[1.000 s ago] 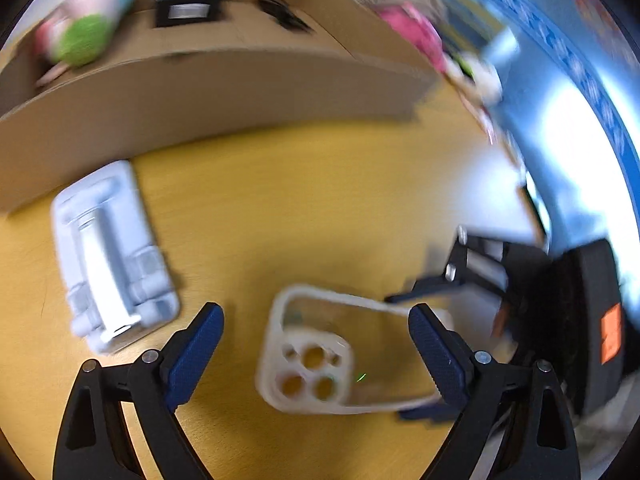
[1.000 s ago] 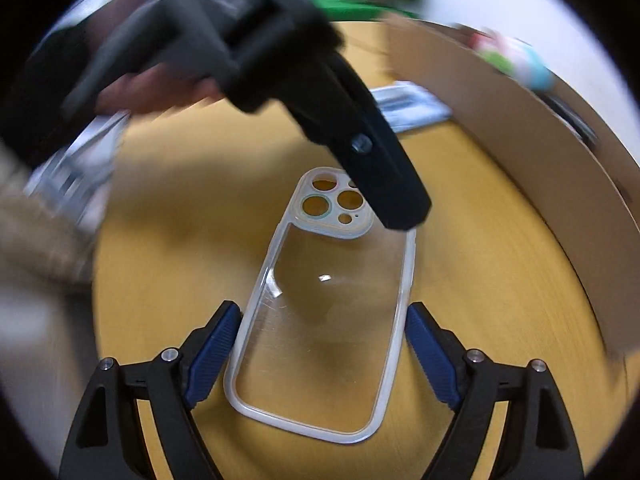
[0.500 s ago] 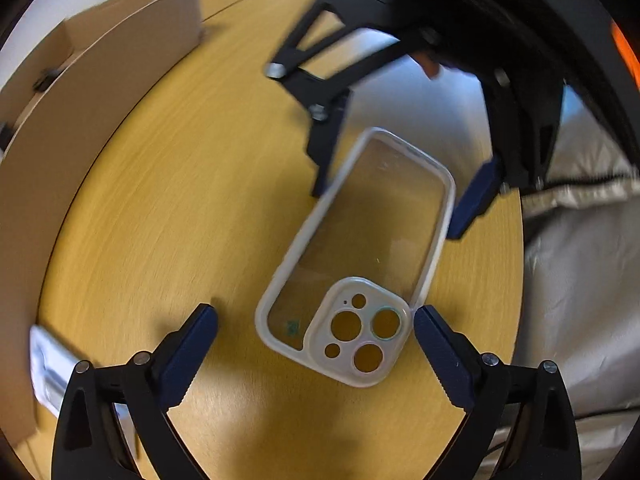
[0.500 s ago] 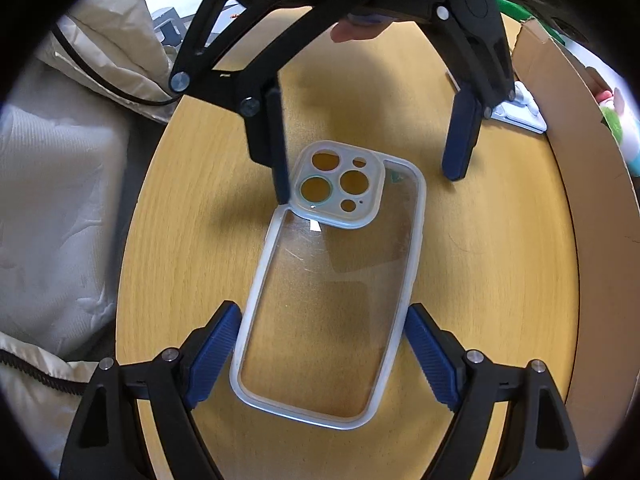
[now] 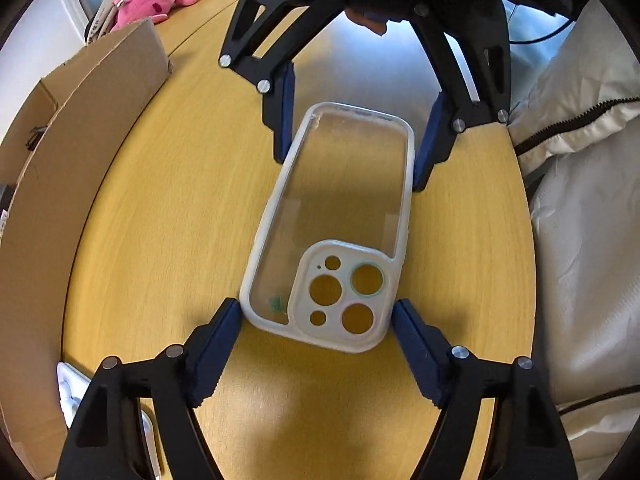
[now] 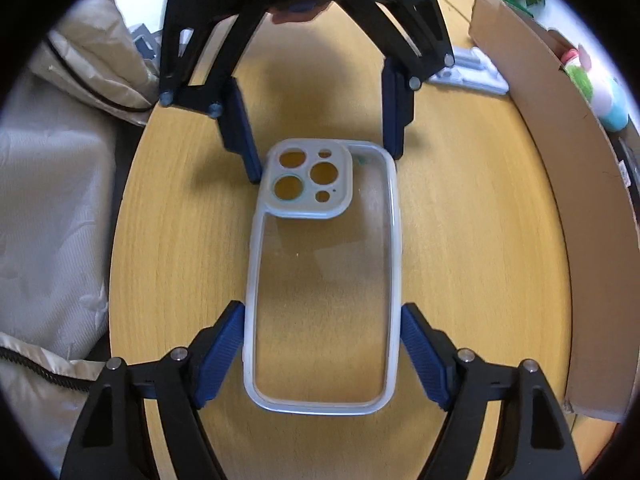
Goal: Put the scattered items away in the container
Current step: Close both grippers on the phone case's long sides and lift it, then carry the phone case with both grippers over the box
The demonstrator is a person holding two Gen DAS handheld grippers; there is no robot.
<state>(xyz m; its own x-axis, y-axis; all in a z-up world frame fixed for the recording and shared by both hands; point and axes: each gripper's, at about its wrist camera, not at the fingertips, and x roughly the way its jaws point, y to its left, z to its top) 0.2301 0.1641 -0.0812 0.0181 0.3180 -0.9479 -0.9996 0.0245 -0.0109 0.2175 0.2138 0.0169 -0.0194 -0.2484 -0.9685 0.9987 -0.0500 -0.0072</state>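
Observation:
A clear phone case (image 5: 336, 220) with a white rim and camera cut-outs lies flat on the round wooden table (image 5: 160, 240). My left gripper (image 5: 316, 314) is open, its blue pads either side of the case's camera end, very close to its rim. My right gripper (image 6: 322, 324) is open, its pads either side of the other end (image 6: 320, 300). Each gripper shows in the other's view: the right one (image 5: 352, 148) and the left one (image 6: 324, 156). The cardboard box (image 5: 72, 152) stands beside the case, and in the right wrist view (image 6: 580, 220).
A white phone stand (image 6: 468, 74) lies near the box, partly seen in the left wrist view (image 5: 72, 392). A plush toy (image 6: 596, 88) sits in the box. A padded beige jacket (image 5: 588, 240) lies at the table's edge. A pink plush (image 5: 148, 0) lies far off.
The left gripper swung round from facing the box and came down over the camera end of the case. Both grippers have closed in along the case from opposite ends.

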